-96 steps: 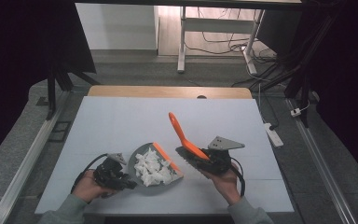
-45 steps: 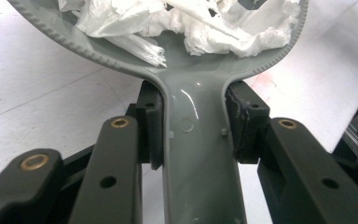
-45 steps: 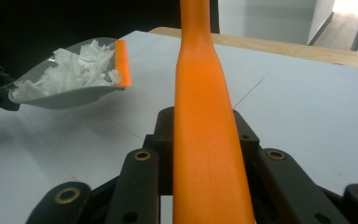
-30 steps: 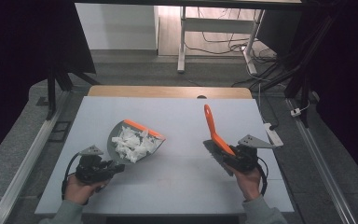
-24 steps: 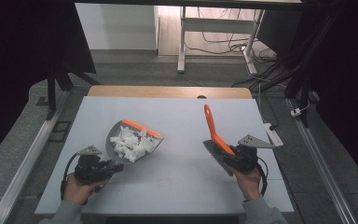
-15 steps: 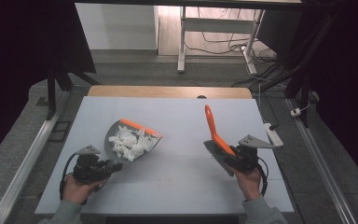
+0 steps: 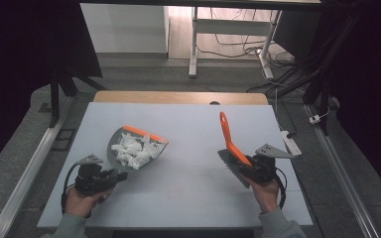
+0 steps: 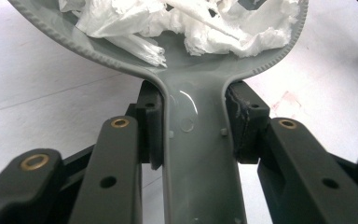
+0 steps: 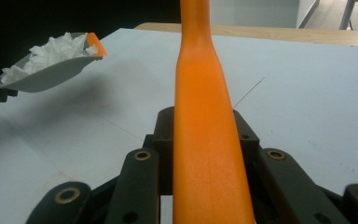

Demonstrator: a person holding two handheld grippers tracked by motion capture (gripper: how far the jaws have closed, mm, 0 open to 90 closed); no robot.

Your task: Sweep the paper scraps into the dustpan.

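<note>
— Since three seconds back, what has shifted?

— Both hands have drawn apart over the white table [image 7: 188, 198]. That grey dustpan [image 7: 129, 148] has travelled left with the left gripper [image 7: 110, 177], and the hand brush [image 7: 232, 151] has gone right with the right gripper [image 7: 243, 168]. Over the last half second, hardly anything moves.

— How does the left gripper stand?

— Its jaws are clamped on the dustpan's handle, one pad on each side. Ahead of the jaws, the pan is lifted off the table.

— And the right?

— Its jaws are closed around the brush's orange handle, which rises straight up beyond them, bristles low by the hand.

— Smallest thing?

— Crumpled white paper scraps [image 8: 191, 23], heaped in the pan just beyond the left jaws.
</note>
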